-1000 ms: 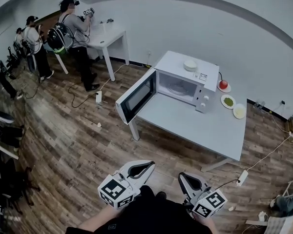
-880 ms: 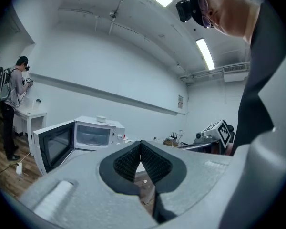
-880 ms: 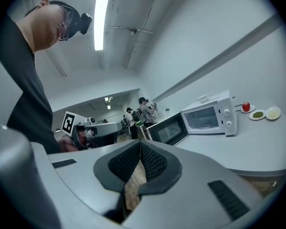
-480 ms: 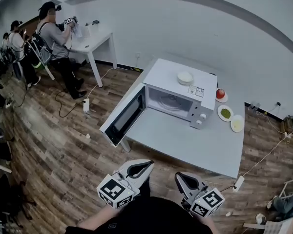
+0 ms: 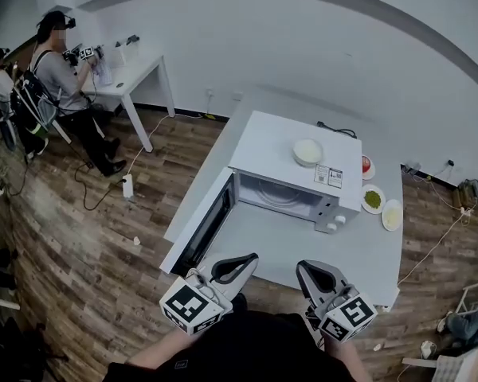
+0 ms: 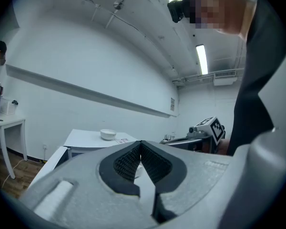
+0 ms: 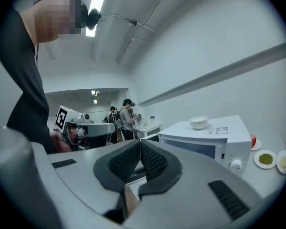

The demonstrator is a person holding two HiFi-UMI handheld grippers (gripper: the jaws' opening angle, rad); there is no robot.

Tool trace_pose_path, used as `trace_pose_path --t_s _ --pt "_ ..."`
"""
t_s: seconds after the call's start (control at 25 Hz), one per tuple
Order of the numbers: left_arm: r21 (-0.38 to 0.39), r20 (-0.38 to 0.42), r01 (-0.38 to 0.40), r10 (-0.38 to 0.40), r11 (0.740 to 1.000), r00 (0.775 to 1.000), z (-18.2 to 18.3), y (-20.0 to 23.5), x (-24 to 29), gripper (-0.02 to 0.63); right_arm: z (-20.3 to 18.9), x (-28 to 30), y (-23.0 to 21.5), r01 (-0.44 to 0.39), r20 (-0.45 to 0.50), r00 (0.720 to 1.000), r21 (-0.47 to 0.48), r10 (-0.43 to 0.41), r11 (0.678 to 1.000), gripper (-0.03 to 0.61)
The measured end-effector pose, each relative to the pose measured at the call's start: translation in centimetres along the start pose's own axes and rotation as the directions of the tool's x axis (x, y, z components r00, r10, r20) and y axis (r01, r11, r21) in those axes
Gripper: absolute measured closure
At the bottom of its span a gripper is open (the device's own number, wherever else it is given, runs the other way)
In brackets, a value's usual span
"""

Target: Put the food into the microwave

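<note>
We stand at the near edge of a white rectangular table (image 5: pixel 303 249), holding both tools low in front of us. The left gripper (image 5: pixel 243 263) has its black ribbed jaws pressed together with nothing between them. The right gripper (image 5: pixel 309 272) is likewise closed and empty.

The food sits on the table just right of the white box-shaped microwave (image 5: pixel 269 146), beside its control knobs. Nearest the wall is a small white plate with a round red fruit (image 5: pixel 366 165). A white plate of green food (image 5: pixel 373 200) is in the middle, and a white plate of pale yellow food (image 5: pixel 392 214) is nearest us. All three are well apart from our grippers.

We judge the plates light, stiff and breakable, with thin smooth rims that could slip. The best hold is probably a pinch on the near rim with the plate kept level, since the fruit could roll and loose food could slide.

The microwave's dark-windowed door (image 5: pixel 201 231) stands open to the left, exposing the glass turntable (image 5: pixel 280 198). The door is on the far side from the plates, so only the microwave's front right corner must be rounded. A white bowl (image 5: pixel 307 151) rests on top of the microwave, and we cannot see what is in it. Other people work at a white desk (image 5: pixel 135 74) far off to the left.
</note>
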State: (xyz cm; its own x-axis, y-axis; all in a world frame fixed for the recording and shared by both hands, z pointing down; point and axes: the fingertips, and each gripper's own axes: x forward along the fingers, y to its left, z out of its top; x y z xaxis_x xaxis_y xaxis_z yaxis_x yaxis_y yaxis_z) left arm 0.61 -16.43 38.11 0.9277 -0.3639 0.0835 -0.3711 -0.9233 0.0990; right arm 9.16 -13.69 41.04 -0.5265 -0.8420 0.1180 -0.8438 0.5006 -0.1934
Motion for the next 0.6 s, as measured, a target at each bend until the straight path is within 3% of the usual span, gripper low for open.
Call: trace_pose_path --t_s 0.28,0.6 --pt "-0.005 0.013 0.012 -0.012 1.000 1.000 0.3 3.8 1.8 0.606 1.3 3.9 -4.1 0.037 -0.068 0.997 -0.073 -0.042 0.997 0.563" --pt "0.054 -0.041 0.048 -0.046 0.997 0.998 0.4 7.5 6.6 0.606 4.3 8.8 -10.2 0.006 -0.127 0.992 -0.126 -0.023 0.992 0.562"
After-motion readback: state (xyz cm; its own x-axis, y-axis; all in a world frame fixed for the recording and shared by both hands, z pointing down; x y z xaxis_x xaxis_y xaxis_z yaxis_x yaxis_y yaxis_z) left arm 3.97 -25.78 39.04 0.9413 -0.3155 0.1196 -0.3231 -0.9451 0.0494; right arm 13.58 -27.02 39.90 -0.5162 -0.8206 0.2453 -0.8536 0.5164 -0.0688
